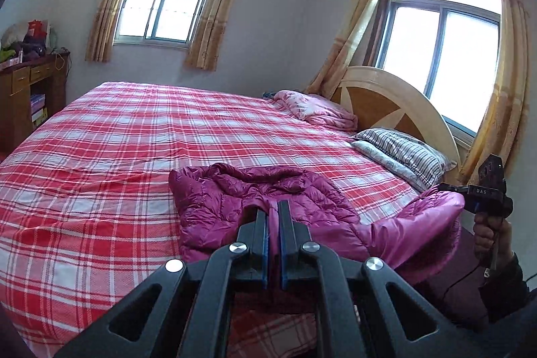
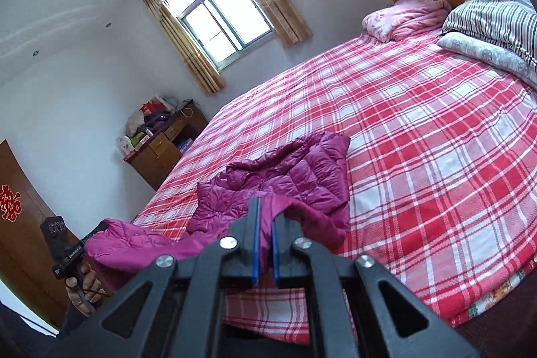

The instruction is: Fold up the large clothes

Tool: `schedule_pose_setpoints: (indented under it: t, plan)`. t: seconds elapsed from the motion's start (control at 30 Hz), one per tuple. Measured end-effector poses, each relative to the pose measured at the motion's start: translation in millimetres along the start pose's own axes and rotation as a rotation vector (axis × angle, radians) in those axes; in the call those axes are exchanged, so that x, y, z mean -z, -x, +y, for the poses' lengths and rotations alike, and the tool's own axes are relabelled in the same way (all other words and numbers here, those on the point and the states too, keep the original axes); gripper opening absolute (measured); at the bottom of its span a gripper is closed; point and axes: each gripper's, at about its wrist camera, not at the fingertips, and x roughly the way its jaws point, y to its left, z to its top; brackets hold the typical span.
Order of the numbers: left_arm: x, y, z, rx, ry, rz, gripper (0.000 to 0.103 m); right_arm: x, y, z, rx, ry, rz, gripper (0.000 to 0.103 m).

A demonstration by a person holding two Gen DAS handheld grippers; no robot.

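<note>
One wooden desk [image 1: 32,89] stands cluttered at far left, then one bed [image 1: 134,136] in red plaid spreads across the room beneath two curtained windows [image 1: 166,5]. One magenta puffer jacket [image 1: 255,200] lies on the bed's near edge, its near hem raised off the bed. Two grippers hold it: the left gripper [image 1: 274,207] is clamped shut on a fold of the hem, and the right gripper [image 2: 265,207] pinches the hem likewise, a hand [image 1: 486,228] gripping its handle. At the right, one pink quilt [image 1: 315,109] and two stacked pillows [image 1: 402,153] rest against one headboard [image 1: 386,99].
</note>
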Motion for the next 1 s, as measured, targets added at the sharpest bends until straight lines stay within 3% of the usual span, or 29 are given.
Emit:
schedule_pose_setpoints:
  t: [0.4,0.63,0.73,0.83,0.93,0.97,1.0]
  plan:
    - [-61,-144,66,-0.012,0.100,0.124,0.004,-85,-142,-42,0.120,-0.054,0.069,0.007]
    - [-53,-222,116,-0.099,0.155,0.253,0.008,-101,-225,-78,0.200,-0.091,0.156,0.007]
    - [-49,-244,137,-0.108,0.236,0.330,0.008,-100,-255,-96,0.228,-0.126,0.189,0.007]
    - [-57,-236,145,-0.121,0.277,0.294,0.009,-98,-278,-106,0.254,-0.130,0.213,0.007]
    - [-76,-222,140,-0.234,0.205,0.206,0.011,-97,-292,-107,0.290,-0.103,0.218,0.007]
    - [-80,-217,134,-0.289,0.168,0.178,0.019,-96,-296,-107,0.294,-0.092,0.223,0.007]
    - [-84,-218,131,-0.303,0.148,0.165,0.036,-96,-303,-107,0.301,-0.082,0.223,0.007]
